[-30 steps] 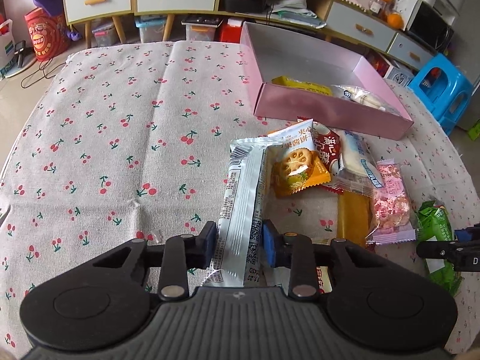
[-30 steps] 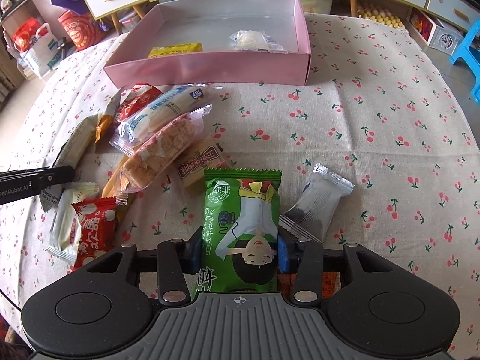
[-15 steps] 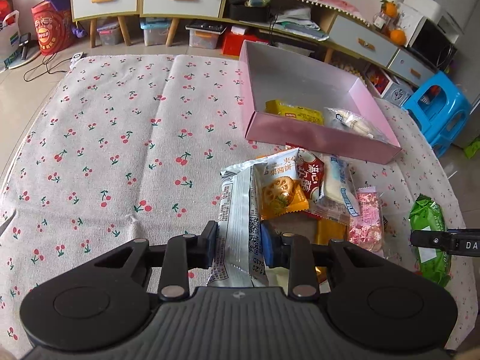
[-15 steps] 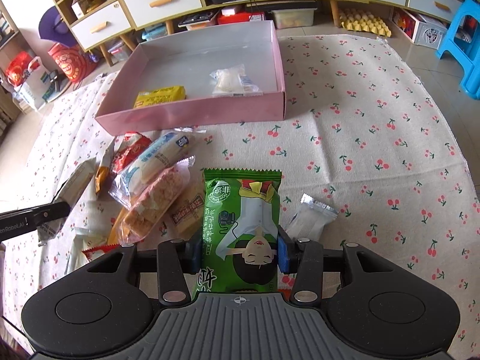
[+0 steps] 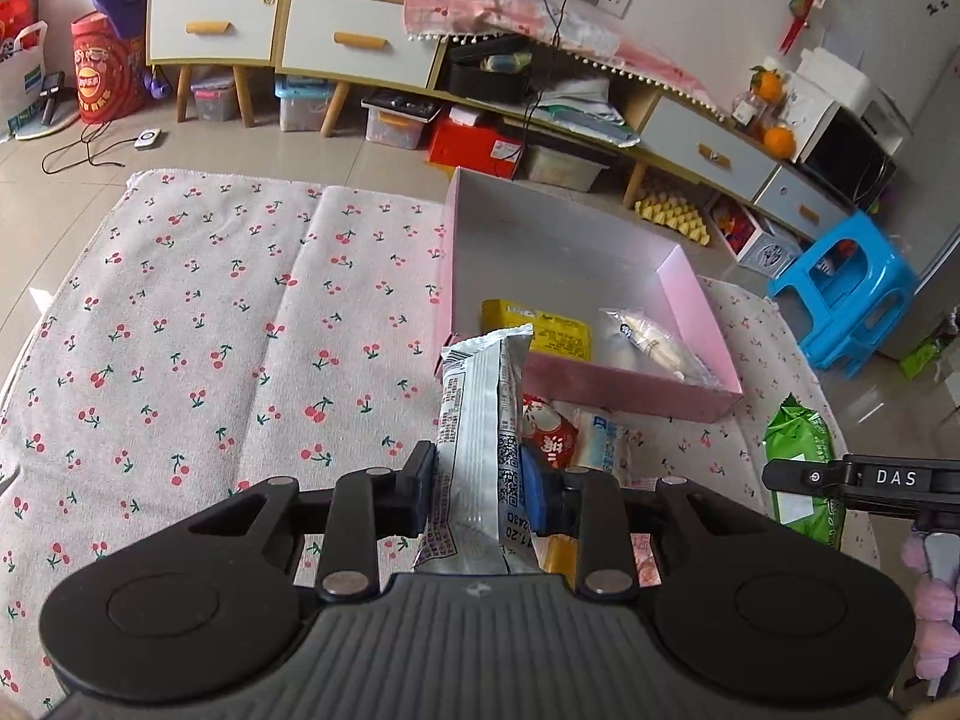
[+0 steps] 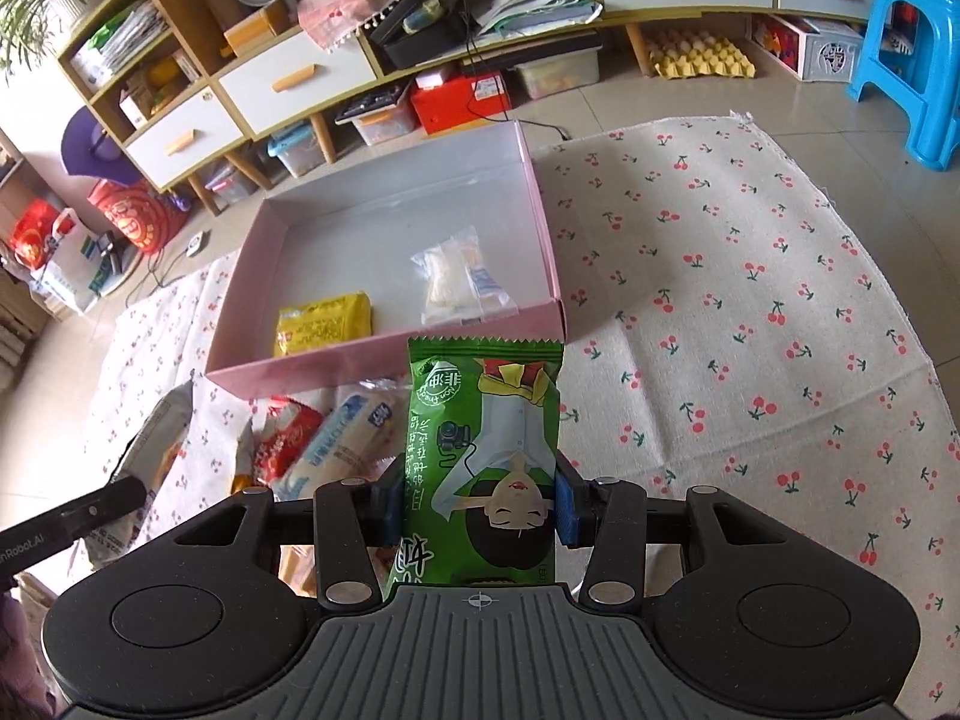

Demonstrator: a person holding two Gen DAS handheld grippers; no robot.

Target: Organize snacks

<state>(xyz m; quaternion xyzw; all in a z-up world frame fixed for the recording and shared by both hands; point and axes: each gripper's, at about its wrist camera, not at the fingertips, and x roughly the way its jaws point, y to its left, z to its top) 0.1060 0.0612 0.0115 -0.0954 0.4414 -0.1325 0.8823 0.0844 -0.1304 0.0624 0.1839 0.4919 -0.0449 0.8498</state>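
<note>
Left gripper (image 5: 480,495) clamps a silver snack packet (image 5: 480,420) between both pads, packet sticking forward, its far end over the near wall of the pink box (image 5: 684,282). Right gripper (image 6: 477,507) grips a green snack packet (image 6: 483,438) the same way, tip just short of the box's near edge. Box sits on the cherry-print cloth (image 6: 750,312), holding a yellow packet (image 6: 324,324) and a clear-wrapped snack (image 6: 459,276); most of its floor is bare. Loose snack pile (image 6: 324,438) lies on the cloth just in front of the box, left of the green packet. Cloth right of the box is open.
</note>
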